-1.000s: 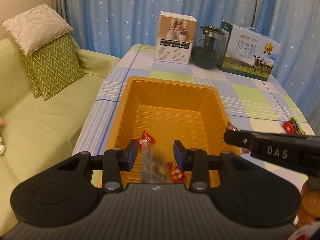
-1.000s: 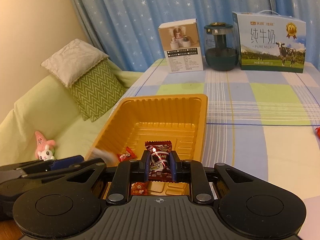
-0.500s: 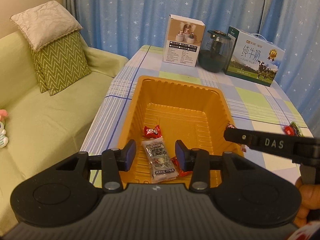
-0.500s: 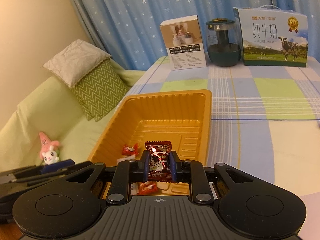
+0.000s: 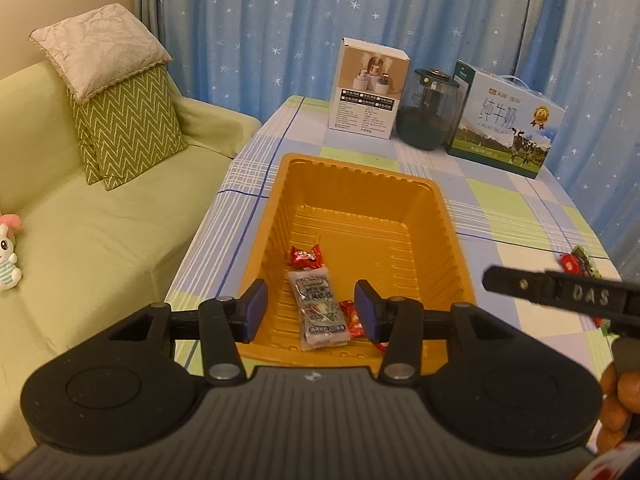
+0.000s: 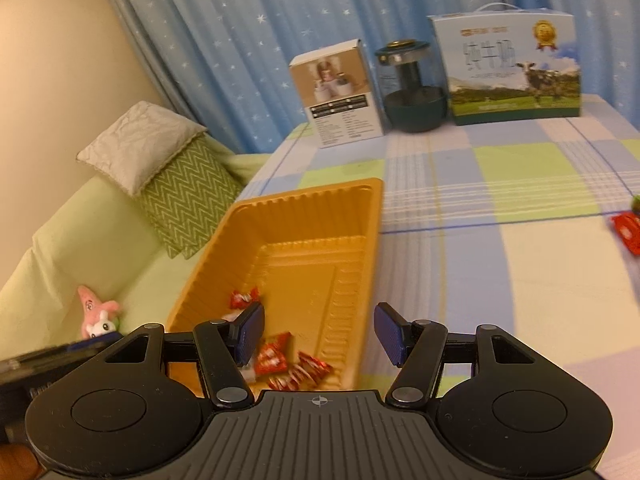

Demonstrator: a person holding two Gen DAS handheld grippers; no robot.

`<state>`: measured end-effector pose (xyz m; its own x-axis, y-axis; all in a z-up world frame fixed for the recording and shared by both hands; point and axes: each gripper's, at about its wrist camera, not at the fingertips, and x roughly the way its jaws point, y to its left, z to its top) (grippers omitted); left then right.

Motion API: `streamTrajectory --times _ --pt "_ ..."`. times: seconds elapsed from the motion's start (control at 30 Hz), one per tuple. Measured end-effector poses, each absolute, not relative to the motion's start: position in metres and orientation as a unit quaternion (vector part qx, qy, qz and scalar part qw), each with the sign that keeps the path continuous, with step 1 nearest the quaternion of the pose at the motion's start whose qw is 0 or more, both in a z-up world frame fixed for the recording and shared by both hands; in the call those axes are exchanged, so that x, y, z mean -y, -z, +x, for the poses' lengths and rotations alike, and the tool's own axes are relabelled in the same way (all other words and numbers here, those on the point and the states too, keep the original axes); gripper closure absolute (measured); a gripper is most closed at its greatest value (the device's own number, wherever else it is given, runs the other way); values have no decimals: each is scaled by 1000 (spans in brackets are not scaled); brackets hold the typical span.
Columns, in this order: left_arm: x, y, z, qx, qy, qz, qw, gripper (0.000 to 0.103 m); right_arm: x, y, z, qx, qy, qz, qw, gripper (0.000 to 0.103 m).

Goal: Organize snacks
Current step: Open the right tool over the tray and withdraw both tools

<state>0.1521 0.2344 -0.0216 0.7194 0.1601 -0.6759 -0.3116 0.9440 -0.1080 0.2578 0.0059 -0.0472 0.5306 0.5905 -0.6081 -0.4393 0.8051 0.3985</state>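
Observation:
The orange tray (image 5: 352, 168) sits on the checked tablecloth. In it lie a silver packet (image 5: 318, 308) and red wrapped candies (image 5: 306, 257). My left gripper (image 5: 310, 308) hovers over the tray's near end, jaws opening, with nothing pressed between the pads. In the right wrist view, my right gripper (image 6: 320, 332) hangs over the tray's (image 6: 304, 196) near right corner. Its jaws are opening and hold nothing. Red-wrapped snacks (image 6: 298, 372) lie in the tray below it. One of the right gripper's fingers (image 5: 520, 286) shows at the right of the left wrist view.
Loose red and green snacks (image 5: 576, 262) (image 6: 626, 228) lie on the table to the right. A white box (image 5: 368, 92), a dark jar (image 5: 428, 116) and a milk carton (image 5: 508, 124) stand at the back. A green sofa (image 5: 100, 240) with cushions and a plush toy (image 5: 8, 252) borders the table's left edge.
The right gripper opened and let its dark red packet fall into the tray, then shifted right. The silver packet fell from the left gripper into the tray; that gripper drew back and widened.

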Motion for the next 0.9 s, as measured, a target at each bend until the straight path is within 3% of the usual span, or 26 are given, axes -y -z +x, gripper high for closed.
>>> streamTrajectory --times 0.17,0.57,0.9 --pt "-219 12 142 -350 -121 -104 923 57 18 37 236 -379 -279 90 878 42" --pt "-161 -6 116 -341 -105 -104 929 36 72 8 195 -363 -248 68 896 42" --pt "-116 -10 110 -336 -69 -97 934 26 127 -1 173 -353 -208 70 909 35"
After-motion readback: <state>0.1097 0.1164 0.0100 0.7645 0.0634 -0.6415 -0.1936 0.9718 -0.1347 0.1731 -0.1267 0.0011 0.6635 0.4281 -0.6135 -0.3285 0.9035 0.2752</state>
